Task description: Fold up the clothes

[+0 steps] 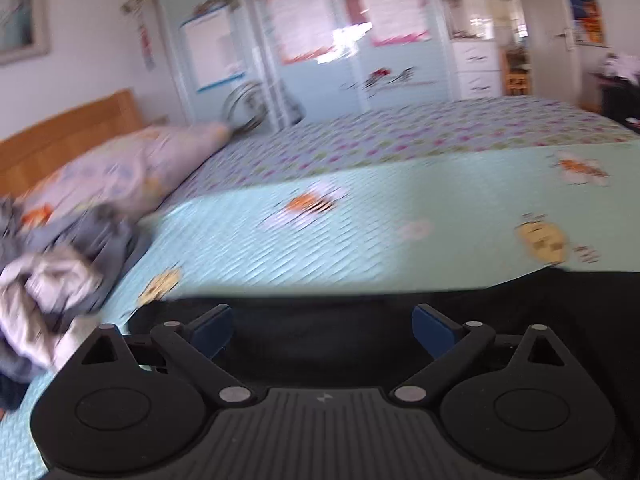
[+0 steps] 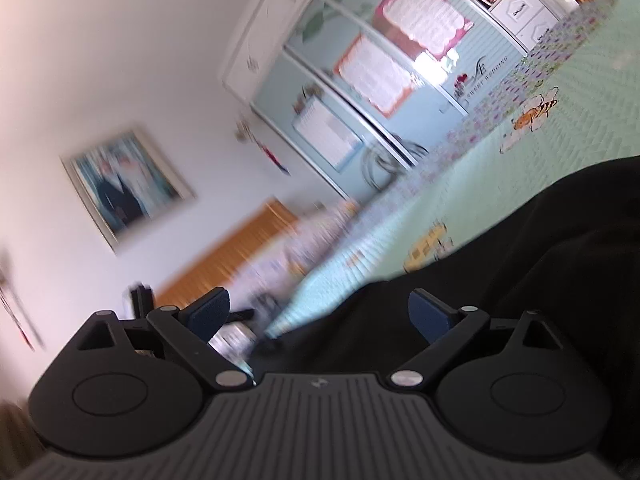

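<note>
A black garment (image 1: 360,320) lies flat on the pale green bedspread (image 1: 320,240), right under my left gripper (image 1: 323,330). That gripper stands open, its blue pads (image 1: 212,330) wide apart with nothing pinched between them. In the right wrist view the same black garment (image 2: 520,264) spreads beneath and to the right of my right gripper (image 2: 320,314), which is tilted and also open, with no cloth gripped. A heap of grey and white clothes (image 1: 52,264) sits at the left of the bed.
A patterned pillow (image 1: 132,168) rests against the wooden headboard (image 1: 68,136). Behind the bed stands a light blue wardrobe (image 1: 320,48) with papers stuck on it. A white dresser (image 1: 478,68) and a doorway are at the far right. A framed picture (image 2: 124,188) hangs on the wall.
</note>
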`<state>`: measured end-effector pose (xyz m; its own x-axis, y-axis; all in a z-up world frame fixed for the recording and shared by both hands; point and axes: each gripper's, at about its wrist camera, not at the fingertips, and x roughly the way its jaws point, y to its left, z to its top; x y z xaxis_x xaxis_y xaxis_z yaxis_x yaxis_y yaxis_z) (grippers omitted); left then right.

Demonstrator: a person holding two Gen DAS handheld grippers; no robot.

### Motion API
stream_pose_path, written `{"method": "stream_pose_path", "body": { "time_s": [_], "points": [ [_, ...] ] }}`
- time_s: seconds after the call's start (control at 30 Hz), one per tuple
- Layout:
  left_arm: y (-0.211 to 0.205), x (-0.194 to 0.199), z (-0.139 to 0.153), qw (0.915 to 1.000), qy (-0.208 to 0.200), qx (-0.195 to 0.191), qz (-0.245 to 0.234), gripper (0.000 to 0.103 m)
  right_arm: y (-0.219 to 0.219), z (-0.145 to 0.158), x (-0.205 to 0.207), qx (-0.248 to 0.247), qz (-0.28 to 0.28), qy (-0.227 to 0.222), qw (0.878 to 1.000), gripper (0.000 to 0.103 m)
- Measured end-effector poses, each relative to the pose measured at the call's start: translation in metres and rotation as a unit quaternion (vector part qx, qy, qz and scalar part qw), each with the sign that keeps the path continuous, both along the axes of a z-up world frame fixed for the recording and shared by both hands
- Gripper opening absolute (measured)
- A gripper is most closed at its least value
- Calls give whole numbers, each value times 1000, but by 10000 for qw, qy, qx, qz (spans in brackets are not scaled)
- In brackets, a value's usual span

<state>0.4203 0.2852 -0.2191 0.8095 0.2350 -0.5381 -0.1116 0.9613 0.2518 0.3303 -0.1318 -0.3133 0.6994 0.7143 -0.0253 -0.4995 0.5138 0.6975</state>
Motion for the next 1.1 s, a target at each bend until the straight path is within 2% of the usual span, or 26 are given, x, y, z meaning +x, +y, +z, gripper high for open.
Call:
{"method": "stream_pose_path", "body": {
  "time_s": [0.1,0.17,0.2,0.27,0.37,0.47,0.5,0.53,0.63,0.8,0.93,1.03,1.07,1.1],
  "points": [
    [27,3,-14,9994,194,240,-176,84,31,8,-7,-581,-4,68,9983,97],
    [27,8,-25,9965,242,635,-482,84,55,11,-15,-1093,-102,-8,9940,97],
    [25,11,-29,9953,225,711,-621,84,67,11,-19,-1376,-170,-67,9903,97],
    [23,21,-35,9939,196,720,-816,84,86,9,-26,-1757,-257,-172,9840,97],
    [23,44,-41,9912,114,706,-1113,78,100,-1,-28,-2009,-116,-258,9792,97],
    [26,66,-54,9843,343,779,-1546,60,96,-12,-18,-1922,56,-25,9813,97],
    [30,72,-59,9827,500,737,-1625,45,92,-15,-14,-1780,101,84,9839,97],
    [36,78,-63,9818,633,660,-1665,36,88,-17,-12,-1643,128,161,9862,97],
    [49,89,-73,9782,864,481,-1827,34,84,-19,-11,-1504,179,209,9882,97],
    [56,94,-76,9778,826,575,-1835,40,84,-18,-13,-1440,259,206,9890,98],
    [55,100,-78,9727,961,574,-2033,40,82,-18,-13,-1372,300,230,9898,99],
    [60,108,-79,9717,1105,325,-2062,40,82,-15,-13,-1365,322,233,9898,99],
    [61,109,-78,9713,1165,243,-2062,38,82,-14,-13,-1359,329,238,9899,99],
    [59,110,-78,9703,1230,199,-2073,29,83,-14,-13,-1367,329,240,9898,99]
  ]
}}
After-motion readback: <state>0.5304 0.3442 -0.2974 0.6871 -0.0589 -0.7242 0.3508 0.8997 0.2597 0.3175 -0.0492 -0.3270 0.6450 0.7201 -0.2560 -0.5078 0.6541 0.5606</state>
